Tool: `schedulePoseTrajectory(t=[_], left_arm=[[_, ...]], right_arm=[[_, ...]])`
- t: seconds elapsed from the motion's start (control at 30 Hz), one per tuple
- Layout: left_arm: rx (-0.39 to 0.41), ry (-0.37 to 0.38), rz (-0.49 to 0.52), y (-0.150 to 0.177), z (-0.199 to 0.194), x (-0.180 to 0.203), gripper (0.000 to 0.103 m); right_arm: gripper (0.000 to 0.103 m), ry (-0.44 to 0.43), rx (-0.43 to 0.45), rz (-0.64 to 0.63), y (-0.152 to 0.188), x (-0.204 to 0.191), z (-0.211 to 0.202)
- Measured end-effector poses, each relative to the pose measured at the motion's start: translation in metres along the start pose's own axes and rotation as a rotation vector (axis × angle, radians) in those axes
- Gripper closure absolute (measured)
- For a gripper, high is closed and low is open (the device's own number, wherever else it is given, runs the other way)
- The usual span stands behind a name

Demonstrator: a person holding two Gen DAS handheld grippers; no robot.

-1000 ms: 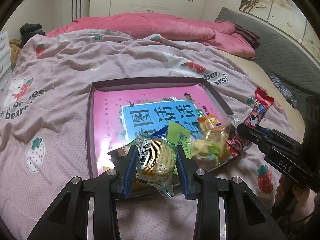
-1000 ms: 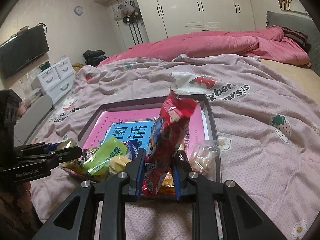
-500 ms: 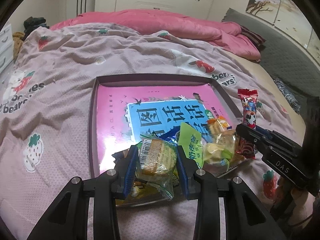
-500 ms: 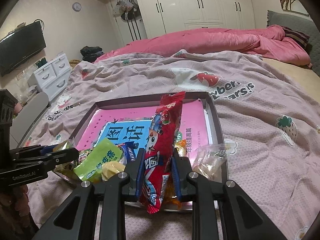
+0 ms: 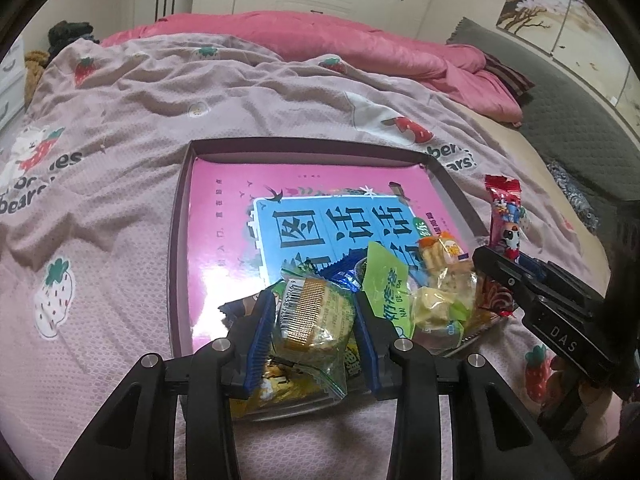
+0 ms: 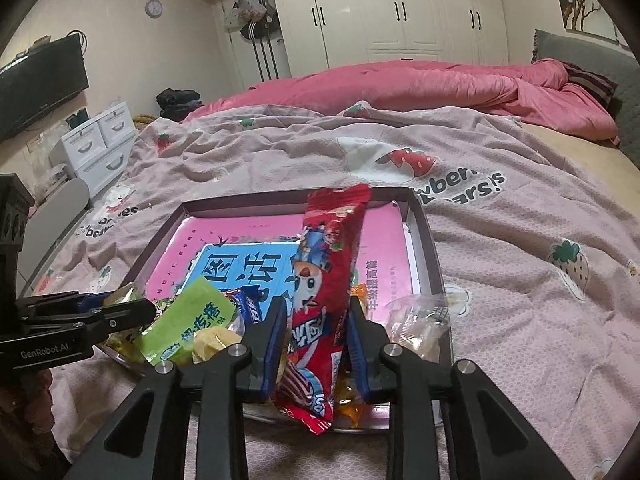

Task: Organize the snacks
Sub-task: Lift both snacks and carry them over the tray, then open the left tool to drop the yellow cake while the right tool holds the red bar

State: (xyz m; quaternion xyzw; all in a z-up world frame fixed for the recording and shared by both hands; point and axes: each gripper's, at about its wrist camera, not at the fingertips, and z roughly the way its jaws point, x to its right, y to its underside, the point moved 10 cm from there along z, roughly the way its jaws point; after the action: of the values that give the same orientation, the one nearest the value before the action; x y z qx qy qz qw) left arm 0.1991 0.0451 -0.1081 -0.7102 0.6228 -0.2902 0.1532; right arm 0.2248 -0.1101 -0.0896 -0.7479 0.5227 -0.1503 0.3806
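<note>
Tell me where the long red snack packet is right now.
The long red snack packet stands upright between the right gripper's jaws, over the tray's near right corner, beside the green packet.

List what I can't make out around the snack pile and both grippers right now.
- Right gripper: jaws just been opening with the red packet between them; whether the pads still press it is unclear.
- Packet's lower end, left wrist view: hidden behind that gripper.
- Snacks under the cake pack: covered by it and the left gripper.
- Tray near edge: hidden by fingers in both views.
</note>
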Motion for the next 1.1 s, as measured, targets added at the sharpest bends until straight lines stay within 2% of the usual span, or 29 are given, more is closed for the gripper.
schedulePoseTrajectory(t=[0.47, 0.7, 0.87, 1.1], left_arm=[[-0.005, -0.001, 0.0, 0.001, 0.004, 0.0, 0.059], [0.004, 0.0, -0.006, -0.001, 0.001, 0.0, 0.051], [0.008, -0.009, -0.003, 0.0, 0.0, 0.0, 0.049], [0.007, -0.012, 0.002, 0.0, -0.001, -0.001, 0.047]], right_arm=[[0.072, 0.014, 0.031, 0.041, -0.01, 0.012, 0.012], [0.071, 0.003, 0.047, 0.041, -0.014, 0.012, 0.007], [0.057, -0.003, 0.068, 0.047, -0.018, 0.01, 0.0], [0.056, -0.001, 0.076, 0.065, -0.021, 0.015, -0.007]])
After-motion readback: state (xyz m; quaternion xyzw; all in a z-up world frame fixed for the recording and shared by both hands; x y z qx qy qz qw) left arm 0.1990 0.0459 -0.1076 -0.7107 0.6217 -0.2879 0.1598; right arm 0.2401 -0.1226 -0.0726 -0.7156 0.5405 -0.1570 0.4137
